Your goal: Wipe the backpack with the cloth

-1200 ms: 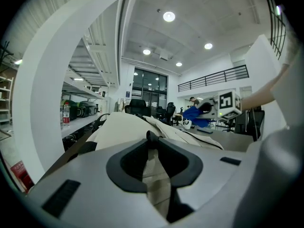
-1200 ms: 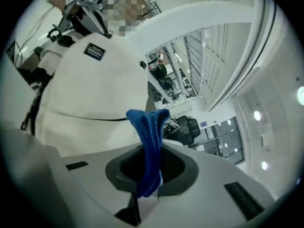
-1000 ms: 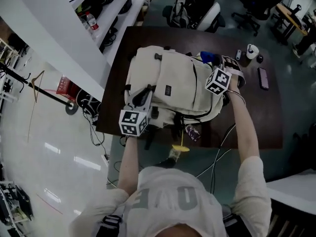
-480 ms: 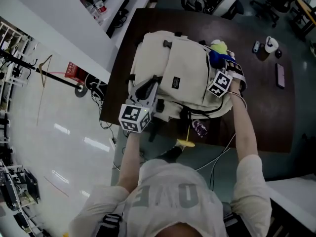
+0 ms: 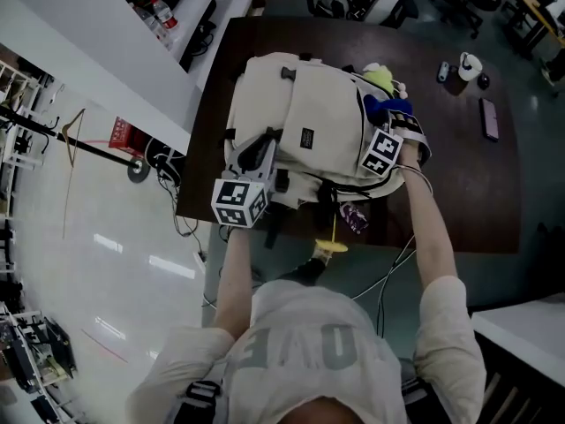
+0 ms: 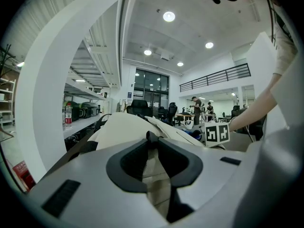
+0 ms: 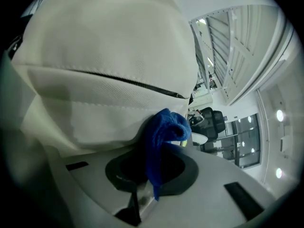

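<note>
A cream backpack [image 5: 300, 122] lies flat on the dark table [image 5: 450, 184]. My left gripper [image 5: 262, 153] is at its near left corner, shut on a cream strap of the backpack [image 6: 153, 167]; the same gripper [image 6: 152, 137] looks along the bag's top. My right gripper [image 5: 389, 120] is at the bag's right side, shut on a blue cloth [image 5: 387, 106]. In the right gripper view the blue cloth [image 7: 164, 132] bunches out of the right gripper [image 7: 154, 148] and presses against the backpack's side seam [image 7: 104, 80]. The cloth hides the fingertips.
A yellow-green soft thing [image 5: 380, 79] lies by the bag's far right corner. A phone [image 5: 490, 118] and a small white object [image 5: 466, 64] sit on the table's right part. Cables and a yellow item [image 5: 328, 248] lie under the near edge. A white desk [image 5: 132, 51] stands left.
My right gripper has slid the blue cloth along the backpack's right side toward me. The left gripper has kept its hold at the near left corner.
</note>
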Demonstrator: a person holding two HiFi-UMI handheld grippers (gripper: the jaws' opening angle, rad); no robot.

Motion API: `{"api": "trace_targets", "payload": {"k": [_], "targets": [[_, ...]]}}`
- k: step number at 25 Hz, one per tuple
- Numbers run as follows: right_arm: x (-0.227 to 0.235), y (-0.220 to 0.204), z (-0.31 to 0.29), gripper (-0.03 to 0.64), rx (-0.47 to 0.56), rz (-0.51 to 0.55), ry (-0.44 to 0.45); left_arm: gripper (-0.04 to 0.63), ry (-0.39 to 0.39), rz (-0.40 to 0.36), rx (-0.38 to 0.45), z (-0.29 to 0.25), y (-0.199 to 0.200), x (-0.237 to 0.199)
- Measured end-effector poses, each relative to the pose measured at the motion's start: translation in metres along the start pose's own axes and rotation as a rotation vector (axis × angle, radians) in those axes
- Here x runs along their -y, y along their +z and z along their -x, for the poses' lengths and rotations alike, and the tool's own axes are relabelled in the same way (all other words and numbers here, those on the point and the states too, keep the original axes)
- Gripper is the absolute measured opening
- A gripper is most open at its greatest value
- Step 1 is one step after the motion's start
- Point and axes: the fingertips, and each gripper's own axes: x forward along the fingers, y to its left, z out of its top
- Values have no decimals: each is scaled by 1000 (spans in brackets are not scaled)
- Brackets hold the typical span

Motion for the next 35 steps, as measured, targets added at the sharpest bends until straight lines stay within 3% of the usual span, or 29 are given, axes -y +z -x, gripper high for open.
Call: {"api": "trace_targets", "payload": {"k": [4,20,30,35], "targets": [[-24,-2,20,46,-12,-72,36,66,-1,-3,6,-1,-1,-1],[-126,2,126,45,-24,-7,46,66,-29,9,-15,-3,-5,-2],[-163,-2,150,46,-29,-3,80,66,-29,25,-25,-5,-5,-2],[-163,-2,151,46,-29,-51,114,66,-39,51,-39,-6,-5,-2]]}}
